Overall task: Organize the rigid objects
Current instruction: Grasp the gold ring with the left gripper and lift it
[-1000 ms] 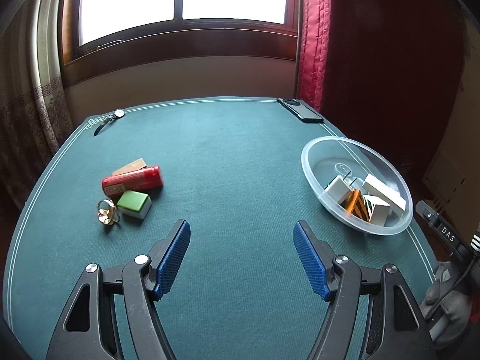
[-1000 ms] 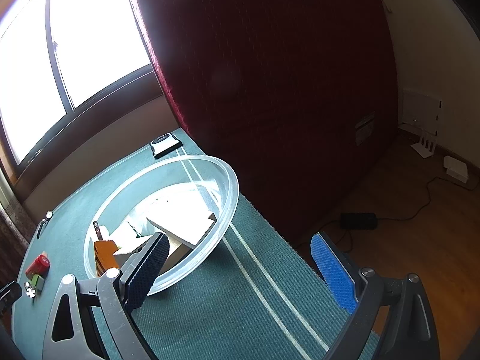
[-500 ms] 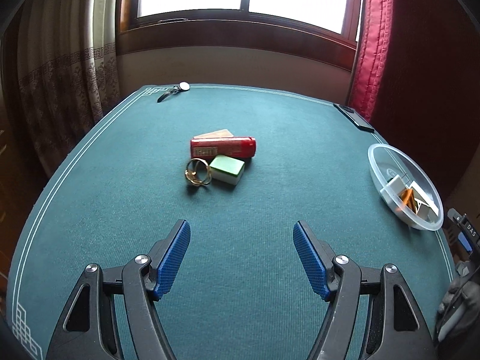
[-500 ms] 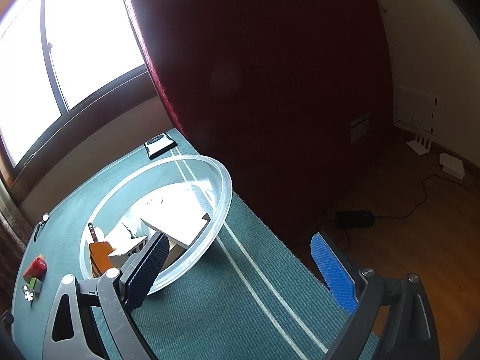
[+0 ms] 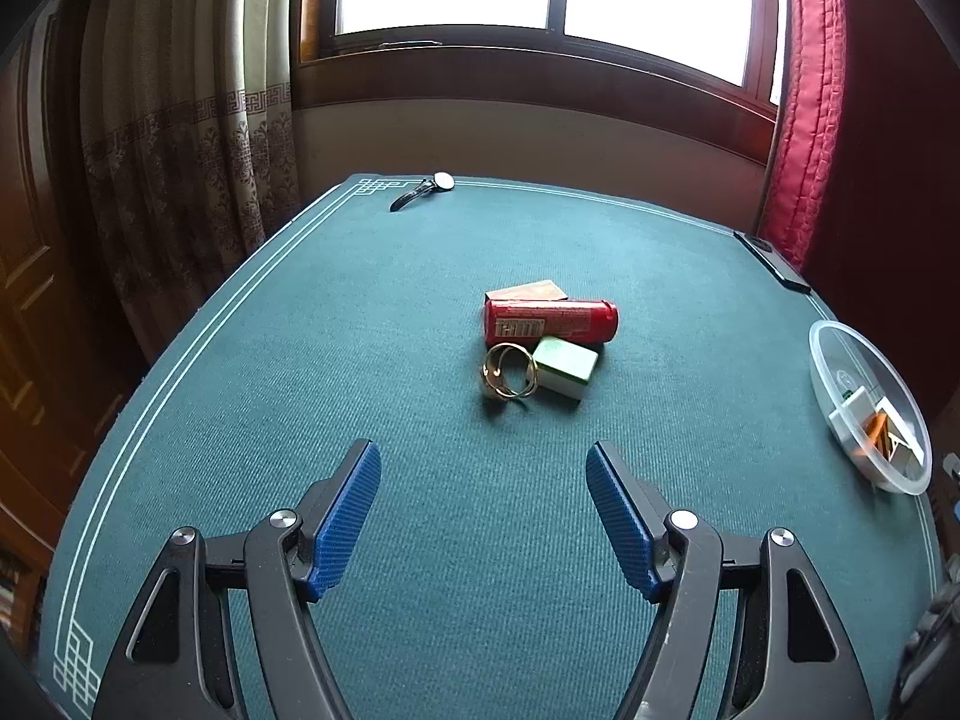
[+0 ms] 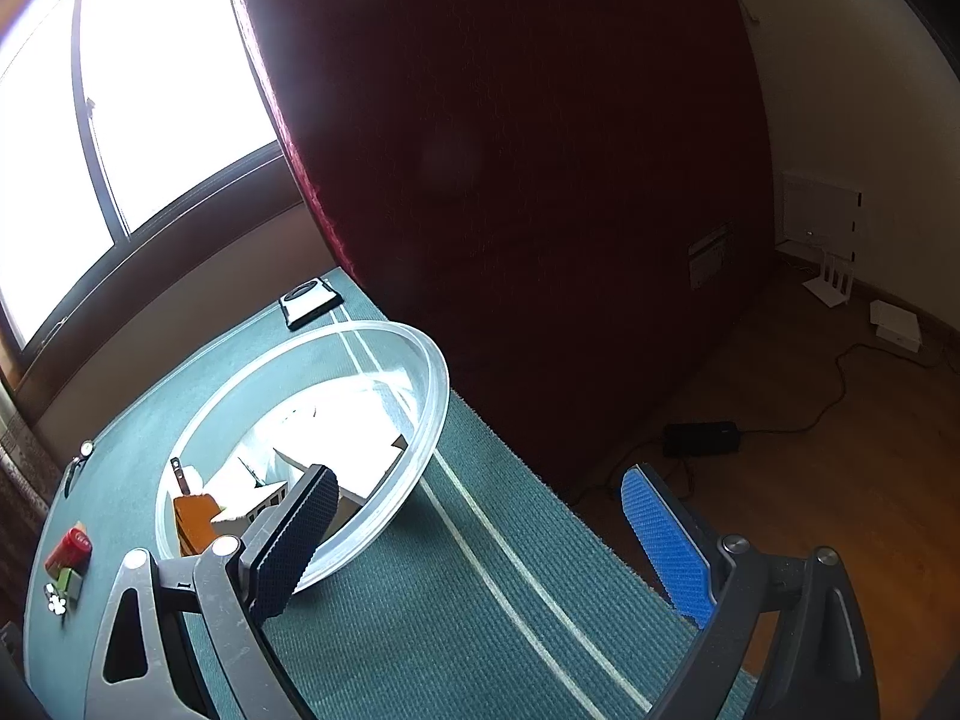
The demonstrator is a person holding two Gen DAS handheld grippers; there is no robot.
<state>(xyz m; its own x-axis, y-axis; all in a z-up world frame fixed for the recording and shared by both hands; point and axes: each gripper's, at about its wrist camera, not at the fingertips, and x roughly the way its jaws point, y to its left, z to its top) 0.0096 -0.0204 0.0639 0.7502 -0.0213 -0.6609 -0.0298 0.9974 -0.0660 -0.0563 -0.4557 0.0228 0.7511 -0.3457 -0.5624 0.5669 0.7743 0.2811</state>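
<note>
In the left wrist view a red tube (image 5: 551,320) lies on the green table (image 5: 360,360) with a tan box (image 5: 528,290) behind it. A green-topped block (image 5: 564,367) and a gold ring clasp (image 5: 509,379) rest in front of the tube. My left gripper (image 5: 483,468) stands open and empty, short of this cluster. The clear bowl (image 5: 864,360) at the right edge holds white and orange pieces. In the right wrist view my right gripper (image 6: 474,501) is open and empty beside the same bowl (image 6: 432,396), its left finger overlapping the near rim.
A wristwatch (image 5: 423,191) lies at the table's far edge and a black phone (image 5: 777,267) at the far right corner. Curtains and a window stand behind. Right of the table edge lie wooden floor, a cable and a black power brick (image 6: 699,438).
The left gripper swung toward the cluster, so the red tube, block and ring shifted from the left of its view to the centre and the bowl slid to the right edge. The right gripper stayed put.
</note>
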